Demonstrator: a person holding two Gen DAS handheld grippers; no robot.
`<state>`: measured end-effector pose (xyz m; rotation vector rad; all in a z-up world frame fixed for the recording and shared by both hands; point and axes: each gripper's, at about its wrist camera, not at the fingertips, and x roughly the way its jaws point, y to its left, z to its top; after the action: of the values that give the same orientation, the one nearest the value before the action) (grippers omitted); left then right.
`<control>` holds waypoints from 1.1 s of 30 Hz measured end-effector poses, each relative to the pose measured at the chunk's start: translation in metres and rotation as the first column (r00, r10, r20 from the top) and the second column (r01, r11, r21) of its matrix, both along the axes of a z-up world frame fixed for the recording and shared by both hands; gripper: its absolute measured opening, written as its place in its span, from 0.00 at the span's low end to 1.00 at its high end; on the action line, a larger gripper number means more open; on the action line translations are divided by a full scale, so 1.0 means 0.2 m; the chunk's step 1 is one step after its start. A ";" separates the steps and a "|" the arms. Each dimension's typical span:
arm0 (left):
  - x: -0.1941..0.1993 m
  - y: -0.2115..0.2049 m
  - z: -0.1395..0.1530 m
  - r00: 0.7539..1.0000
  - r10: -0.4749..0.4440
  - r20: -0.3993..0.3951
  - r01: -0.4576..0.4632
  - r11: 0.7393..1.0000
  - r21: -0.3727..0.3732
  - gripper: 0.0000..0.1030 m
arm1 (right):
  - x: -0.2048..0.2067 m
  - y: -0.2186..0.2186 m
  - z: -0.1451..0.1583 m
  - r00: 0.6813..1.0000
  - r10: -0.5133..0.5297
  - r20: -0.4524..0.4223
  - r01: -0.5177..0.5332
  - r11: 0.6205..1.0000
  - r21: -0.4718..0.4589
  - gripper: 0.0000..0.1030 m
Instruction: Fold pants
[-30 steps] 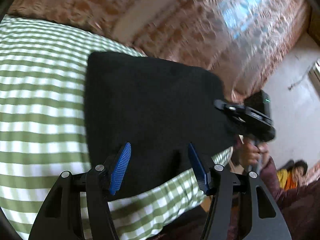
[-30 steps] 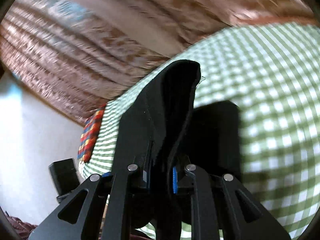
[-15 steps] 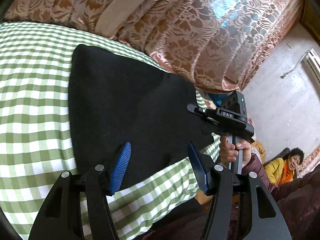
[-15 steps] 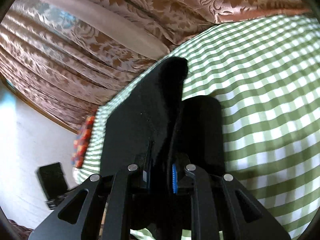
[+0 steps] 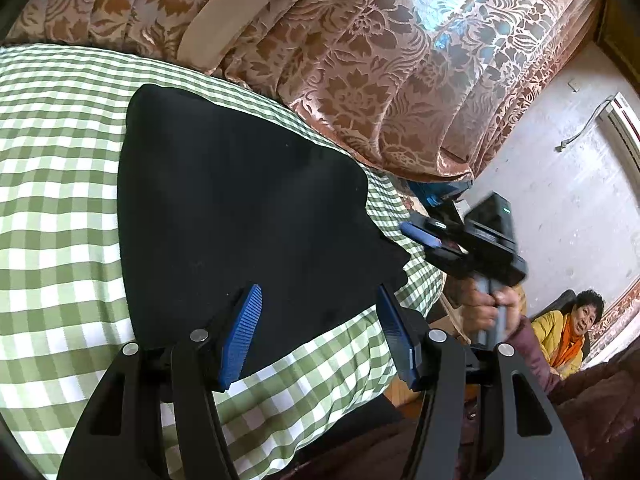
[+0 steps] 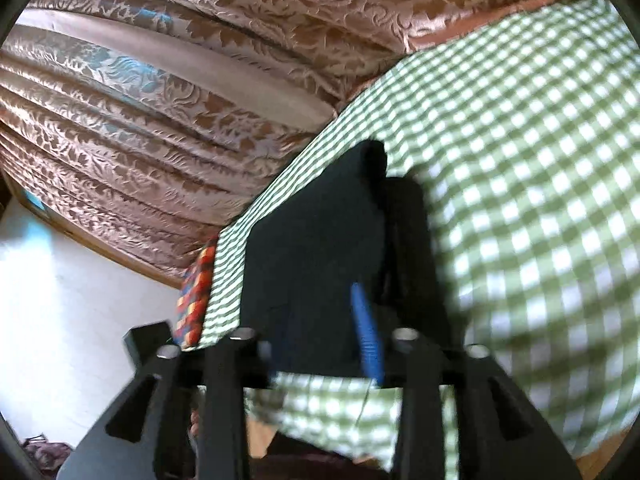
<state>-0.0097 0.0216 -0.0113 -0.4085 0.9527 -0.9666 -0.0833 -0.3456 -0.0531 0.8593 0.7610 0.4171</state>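
Black pants [image 5: 240, 216] lie folded flat on the green-checked bed [image 5: 52, 184]. Left gripper [image 5: 320, 336] hovers spread over their near edge, nothing pinched. Right gripper [image 6: 320, 344], jaws opening, sits at the pants' edge, off the cloth. Patterned curtains [image 5: 360, 60] behind.

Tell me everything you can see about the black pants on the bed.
The black pants look like soft, matte fabric, folded into a compact, roughly triangular flat bundle. They lie on the green-and-white checked bedspread, near its edge by the patterned curtain. In the right wrist view one side shows stacked layers. Neither hand-held gripper grips them: the left hand-held gripper hovers open, the right hand-held gripper is opening beside them.
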 end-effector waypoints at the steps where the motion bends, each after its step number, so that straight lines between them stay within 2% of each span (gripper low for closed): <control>1: 0.00 0.00 0.00 1.000 0.003 0.001 -0.003 1.000 -0.002 0.56 | -0.03 0.01 -0.02 1.000 0.001 -0.016 0.000 1.000 0.006 0.49; 4: 0.00 -0.01 0.00 1.000 0.007 0.003 -0.007 1.000 -0.008 0.56 | -0.04 0.04 -0.06 0.999 -0.009 -0.050 0.010 1.000 0.011 0.49; 7: -0.01 -0.01 0.00 1.000 0.009 0.005 -0.009 1.000 -0.008 0.56 | -0.01 0.04 -0.11 0.996 -0.045 -0.076 0.047 0.999 0.020 0.46; 9: -0.01 -0.01 0.00 1.000 0.009 0.007 -0.009 1.000 -0.005 0.56 | 0.02 0.04 -0.13 0.995 -0.066 -0.079 0.068 0.998 0.018 0.26; 10: -0.01 -0.01 0.01 1.000 0.010 0.009 -0.010 1.000 -0.001 0.56 | 0.03 0.04 -0.13 0.994 -0.072 -0.082 0.073 0.997 0.002 0.21; 11: -0.01 -0.01 0.01 1.000 0.011 0.013 -0.011 1.000 0.004 0.56 | 0.05 0.04 -0.13 0.994 -0.073 -0.082 0.072 0.997 -0.019 0.08; 12: -0.01 -0.01 0.02 1.000 0.012 0.018 -0.012 1.000 0.007 0.56 | 0.05 0.05 -0.12 0.994 -0.068 -0.082 0.065 0.997 -0.042 0.07; 18: -0.03 0.03 0.09 0.997 0.041 0.065 -0.042 0.999 0.015 0.56 | -0.06 0.10 0.03 1.000 -0.025 0.016 0.028 0.986 -0.162 0.06; 20: -0.03 0.07 0.12 0.995 0.060 0.081 -0.061 0.998 0.016 0.56 | -0.06 0.10 0.01 1.000 -0.024 -0.002 0.023 0.979 -0.203 0.06; 23: -0.03 0.10 0.11 0.994 0.072 0.077 -0.074 0.997 0.025 0.56 | -0.02 0.13 -0.13 0.995 -0.043 -0.088 0.016 0.959 -0.284 0.06; 24: -0.02 0.10 0.09 0.995 0.074 0.071 -0.077 0.996 0.044 0.56 | -0.01 0.13 -0.19 0.993 -0.047 -0.110 0.015 0.959 -0.281 0.06; 26: -0.01 0.08 0.04 0.996 0.068 0.055 -0.073 0.993 0.092 0.56 | -0.02 0.12 -0.22 0.994 -0.052 -0.100 0.024 0.963 -0.268 0.06; 28: -0.02 0.04 0.00 0.997 0.056 0.047 -0.062 0.987 0.146 0.56 | -0.02 0.12 -0.23 0.994 -0.052 -0.097 0.025 0.964 -0.263 0.06; 31: -0.04 0.00 -0.01 0.995 0.043 0.090 -0.061 0.978 0.200 0.56 | -0.02 0.12 -0.18 0.995 -0.032 -0.092 0.004 0.958 -0.288 0.07; 32: -0.04 0.00 0.00 0.994 0.047 0.098 -0.066 0.976 0.207 0.56 | -0.01 0.11 -0.15 0.996 -0.023 -0.086 -0.002 0.961 -0.276 0.10; 33: -0.04 0.00 0.02 0.993 0.057 0.108 -0.078 0.976 0.205 0.56 | -0.01 0.10 -0.13 0.997 -0.021 -0.080 -0.001 0.965 -0.262 0.25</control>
<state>-0.0176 0.0224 -0.0083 -0.2112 0.9317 -0.8079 -0.0855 -0.3260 -0.0782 0.6337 0.8658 0.2655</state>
